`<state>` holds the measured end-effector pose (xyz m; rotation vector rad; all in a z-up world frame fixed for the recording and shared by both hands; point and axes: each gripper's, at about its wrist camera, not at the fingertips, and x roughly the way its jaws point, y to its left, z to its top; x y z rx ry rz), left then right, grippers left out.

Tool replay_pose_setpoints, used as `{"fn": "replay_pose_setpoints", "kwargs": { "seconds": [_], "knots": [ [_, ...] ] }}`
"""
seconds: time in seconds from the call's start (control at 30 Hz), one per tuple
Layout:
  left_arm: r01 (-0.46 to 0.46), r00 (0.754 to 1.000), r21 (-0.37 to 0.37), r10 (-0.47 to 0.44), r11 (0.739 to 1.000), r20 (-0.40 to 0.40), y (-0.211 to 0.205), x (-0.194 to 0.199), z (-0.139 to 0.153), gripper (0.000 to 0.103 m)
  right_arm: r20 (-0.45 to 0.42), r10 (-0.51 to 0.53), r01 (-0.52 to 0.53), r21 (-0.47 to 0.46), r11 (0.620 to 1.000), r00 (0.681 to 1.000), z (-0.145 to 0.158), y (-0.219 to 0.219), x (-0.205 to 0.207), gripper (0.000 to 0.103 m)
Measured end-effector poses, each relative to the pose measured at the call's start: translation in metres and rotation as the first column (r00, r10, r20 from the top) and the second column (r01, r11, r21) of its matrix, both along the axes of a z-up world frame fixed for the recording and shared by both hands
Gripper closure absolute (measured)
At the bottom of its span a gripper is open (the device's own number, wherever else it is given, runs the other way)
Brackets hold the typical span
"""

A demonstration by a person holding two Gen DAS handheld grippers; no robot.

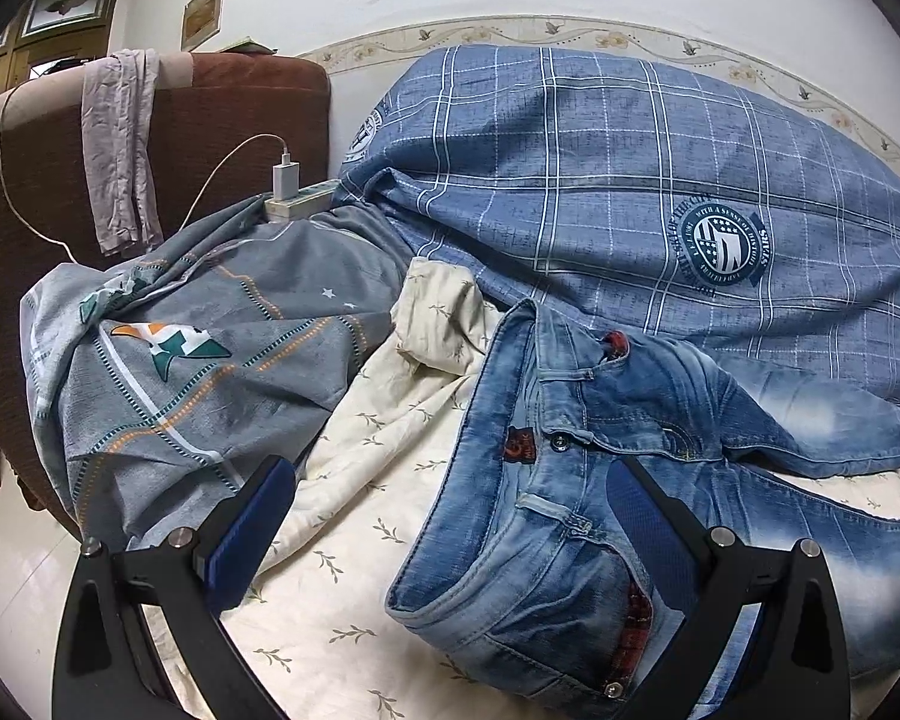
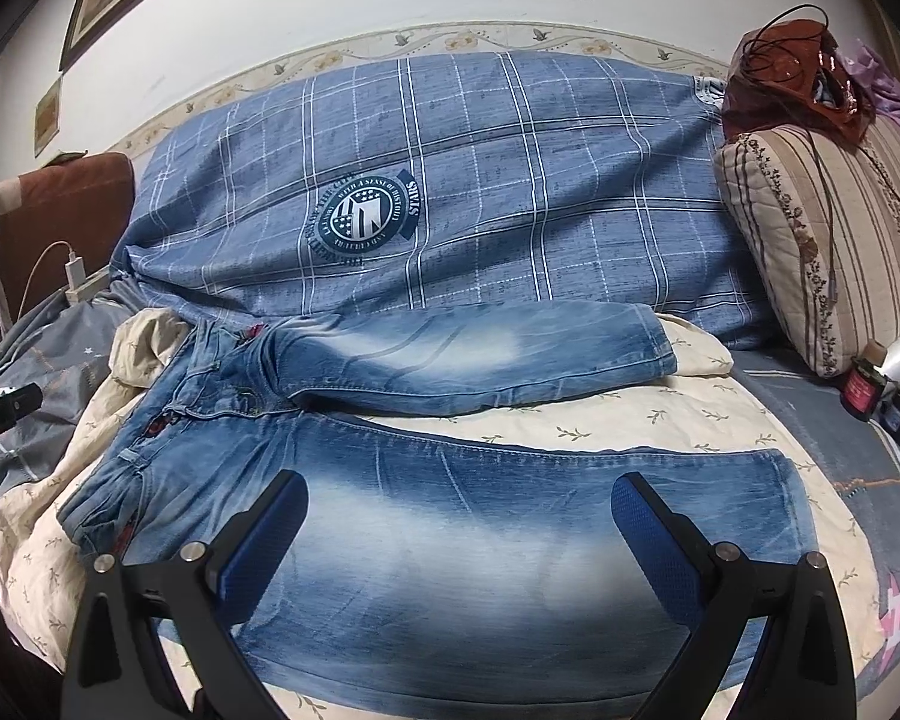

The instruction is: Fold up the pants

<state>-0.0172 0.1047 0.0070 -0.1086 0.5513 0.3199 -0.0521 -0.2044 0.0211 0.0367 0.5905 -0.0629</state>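
Pants (image 2: 450, 516) lie spread flat on the bed, on a cream leaf-print sheet (image 2: 630, 420), waistband to the left, both legs running to the right and splayed apart in a V; the far leg (image 2: 480, 354) lies up against a blue plaid quilt (image 2: 510, 180), the near leg (image 2: 510, 540) sits right under the right tool. No fold made yet, so the step in hand looks like the opening approach before the first grasp. Left tool (image 1: 450, 534) is released, jaws wide, empty, hovering over the waistband (image 1: 468, 510) end; one blue pad sits over the denim near the fly button (image 1: 561, 441), the other over the sheet beside a grey patterned cover (image 1: 198, 372). Right tool (image 2: 459, 546) is also released and empty, jaws spread over the near leg's mid-section, not touching cloth as far as can be told. Next move likely calls for stacking one leg onto the other lengthwise: left tool pinching the waistband edge, right tool pinching a leg near its hem (image 2: 792, 498), both moving together so the legs line up. Right tool is short of the hem and would need to shift right first. Denim is stiff and thick, so a pinch on a single layer edge should hold better than on the bunched waistband. Charger (image 1: 286, 177) and pillow (image 2: 822, 228) sit well clear.
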Motion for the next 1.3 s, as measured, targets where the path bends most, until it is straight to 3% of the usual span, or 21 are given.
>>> {"fn": "replay_pose_setpoints", "kwargs": {
  "seconds": [0.17, 0.33, 0.6, 0.73, 0.93, 1.1, 1.23, 1.3],
  "knots": [
    [0.023, 0.999, -0.009, -0.023, 1.0, -0.037, -0.004, 0.006, -0.006, 0.0, 0.001, -0.008, 0.008, -0.036, 0.999, 1.0, 0.0, -0.006, 0.002, 0.001],
    [0.079, 0.99, -0.05, -0.085, 0.996, -0.113, -0.015, 0.023, -0.017, 0.0, -0.01, -0.059, 0.059, -0.018, 0.998, 0.998, 0.002, -0.039, 0.014, 0.001],
    [0.128, 0.979, -0.014, -0.129, 0.992, -0.156, -0.029, 0.065, -0.017, 0.0, -0.047, -0.128, 0.13, 0.025, 0.991, 0.991, -0.006, -0.115, 0.076, 0.001],
    [0.094, 0.984, 0.026, -0.089, 0.995, -0.157, -0.016, 0.098, -0.017, 0.0, -0.067, -0.129, 0.134, 0.089, 0.987, 0.989, -0.019, -0.146, 0.105, 0.001],
    [0.08, 0.97, -0.01, -0.08, 0.997, -0.23, 0.012, 0.174, -0.019, 0.0, -0.116, -0.176, 0.198, 0.229, 0.953, 0.978, -0.042, -0.183, 0.128, 0.001],
    [0.085, 0.944, -0.133, -0.122, 0.987, -0.305, 0.03, 0.246, -0.02, 0.0, -0.105, -0.193, 0.213, 0.237, 0.948, 0.976, -0.043, -0.19, 0.123, 0.001],
    [0.072, 0.912, -0.264, -0.171, 0.962, -0.373, 0.038, 0.294, -0.031, 0.0, -0.081, -0.2, 0.214, 0.239, 0.947, 0.976, -0.039, -0.19, 0.117, 0.001],
    [0.087, 0.894, -0.293, -0.204, 0.952, -0.399, 0.034, 0.309, -0.038, 0.0, -0.07, -0.202, 0.213, 0.242, 0.947, 0.977, -0.037, -0.19, 0.115, 0.001]
  ]
}}
